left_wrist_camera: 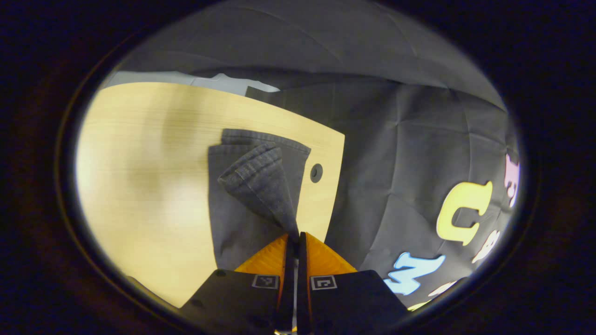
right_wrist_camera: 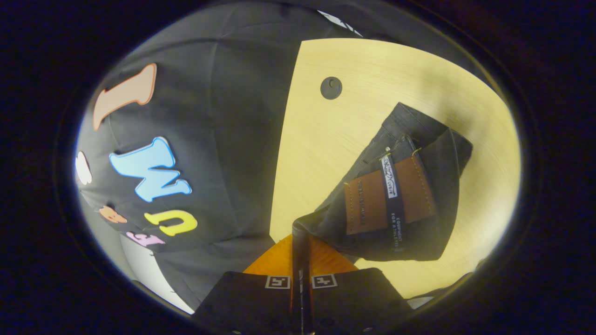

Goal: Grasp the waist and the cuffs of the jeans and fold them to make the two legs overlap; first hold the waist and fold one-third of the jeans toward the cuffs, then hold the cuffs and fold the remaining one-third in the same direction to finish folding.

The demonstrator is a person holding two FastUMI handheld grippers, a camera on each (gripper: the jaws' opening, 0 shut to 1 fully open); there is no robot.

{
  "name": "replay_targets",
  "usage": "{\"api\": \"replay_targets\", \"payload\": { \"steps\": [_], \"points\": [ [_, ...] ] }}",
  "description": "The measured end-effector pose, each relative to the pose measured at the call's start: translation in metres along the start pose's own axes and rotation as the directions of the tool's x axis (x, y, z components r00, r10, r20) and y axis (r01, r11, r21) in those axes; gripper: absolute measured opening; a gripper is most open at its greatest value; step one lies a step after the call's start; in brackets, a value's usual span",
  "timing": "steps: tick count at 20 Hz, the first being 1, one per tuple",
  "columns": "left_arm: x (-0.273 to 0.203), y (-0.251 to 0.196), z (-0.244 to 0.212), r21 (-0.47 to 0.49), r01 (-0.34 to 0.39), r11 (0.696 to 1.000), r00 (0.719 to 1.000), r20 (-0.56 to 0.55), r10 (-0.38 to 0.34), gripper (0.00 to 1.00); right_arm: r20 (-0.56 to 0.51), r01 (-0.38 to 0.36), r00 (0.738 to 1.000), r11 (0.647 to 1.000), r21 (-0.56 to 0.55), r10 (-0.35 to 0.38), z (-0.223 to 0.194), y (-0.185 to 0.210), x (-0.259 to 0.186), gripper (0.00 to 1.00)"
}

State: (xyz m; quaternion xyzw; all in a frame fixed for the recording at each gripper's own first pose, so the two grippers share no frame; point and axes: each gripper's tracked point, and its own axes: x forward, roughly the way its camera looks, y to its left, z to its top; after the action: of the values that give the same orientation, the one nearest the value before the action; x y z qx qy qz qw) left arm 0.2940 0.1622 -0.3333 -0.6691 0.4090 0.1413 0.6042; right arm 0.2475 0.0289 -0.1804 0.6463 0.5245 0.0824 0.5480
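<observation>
- Along the bottom of the left gripper view, the left gripper [left_wrist_camera: 293,239] has its jaws drawn together on a pinch of dark denim; the cuff end of the jeans [left_wrist_camera: 253,195] rises from the wooden table [left_wrist_camera: 149,177] into that pinch, a hemmed cuff corner [left_wrist_camera: 258,165] hanging loose above the flat leg.
- Risk in this view: the hold looks to take only a thin edge of cloth near the tips, so a quick pull could let the denim slip out, and the loose corner could fold under itself.
- The leg lies close to the table edge beside a round grommet [left_wrist_camera: 316,172]; a carry toward that side could drag cloth off the top.
- At the bottom of the right gripper view, the right gripper [right_wrist_camera: 300,239] is clamped on the waistband, with the brown leather patch [right_wrist_camera: 389,193] just beside its tips and the waist lifted off the table.
- Risk in this view: the waistband is thick and bunched, so the layers could shift apart, leaving the two legs misaligned if the hands travel unevenly.
</observation>
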Motion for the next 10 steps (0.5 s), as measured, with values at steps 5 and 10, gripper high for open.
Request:
{"api": "replay_targets", "payload": {
  "steps": [5, 10],
  "points": [
    [0.084, 0.006, 0.000, 0.100, -0.039, 0.994, 0.998, -0.048, 0.044, 0.06, 0.074, 0.023, 0.997, 0.999, 0.031, -0.025, 0.034, -0.032, 0.046, 0.02],
    [0.115, 0.010, -0.007, 0.197, -0.083, 0.977, 0.995, -0.037, 0.092, 0.11, 0.197, 0.061, 0.979, 0.996, -0.058, -0.049, 0.044, -0.054, 0.071, 0.06]
  ]
}}
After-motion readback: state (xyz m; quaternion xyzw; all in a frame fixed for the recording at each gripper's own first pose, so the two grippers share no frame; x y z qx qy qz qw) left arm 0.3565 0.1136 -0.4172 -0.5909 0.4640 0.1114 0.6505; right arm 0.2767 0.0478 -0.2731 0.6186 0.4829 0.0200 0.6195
